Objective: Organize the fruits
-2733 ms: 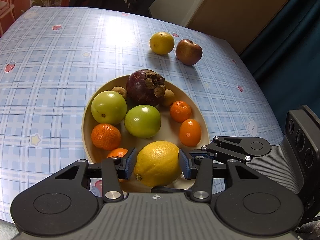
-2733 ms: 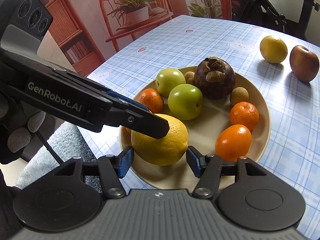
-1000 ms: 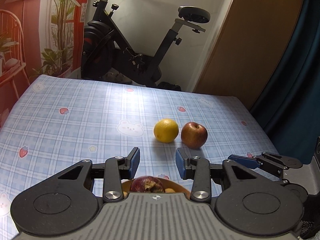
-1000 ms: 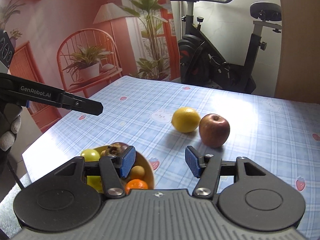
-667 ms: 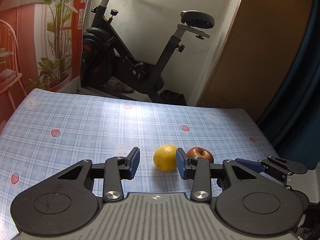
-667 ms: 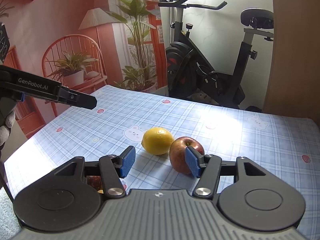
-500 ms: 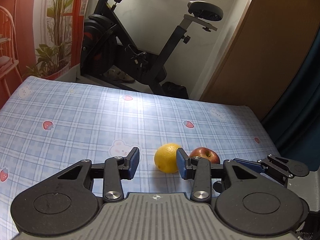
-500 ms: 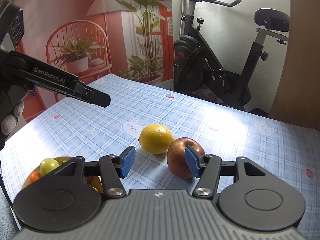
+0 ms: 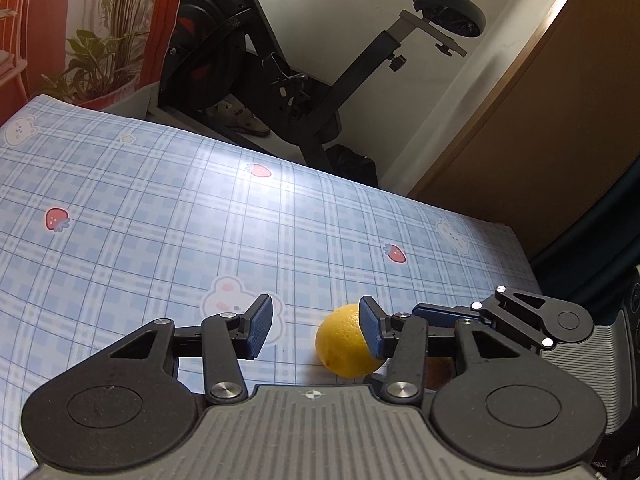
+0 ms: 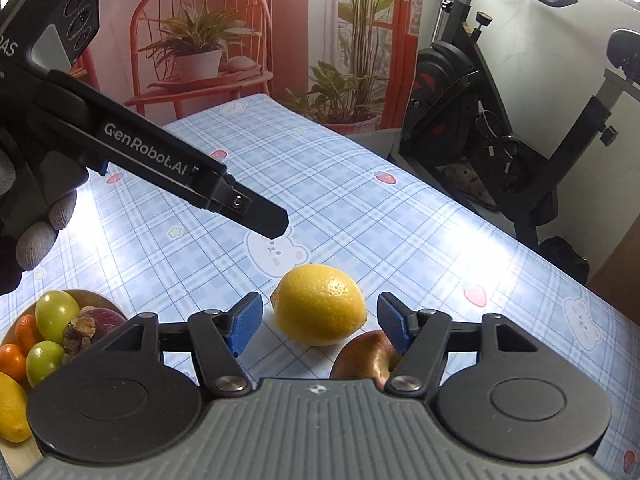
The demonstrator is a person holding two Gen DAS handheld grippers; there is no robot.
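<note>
Now | table (image 10: 360,200): one lemon (image 10: 319,309), one apple (image 10: 366,354) | left hand-held gripper (image 9: 312,326), right hand-held gripper (image 10: 320,322): both widening, released

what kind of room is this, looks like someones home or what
Most likely a room in a home: an exercise bike stands behind a table with a cartoon-print tablecloth, a plate of fruit sits on it, and potted plants line the wall.

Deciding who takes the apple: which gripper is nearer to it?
Right. The right gripper hangs just over the apple; the left gripper is farther, past the lemon. Both grippers' jaws have just been opening, empty.
</note>
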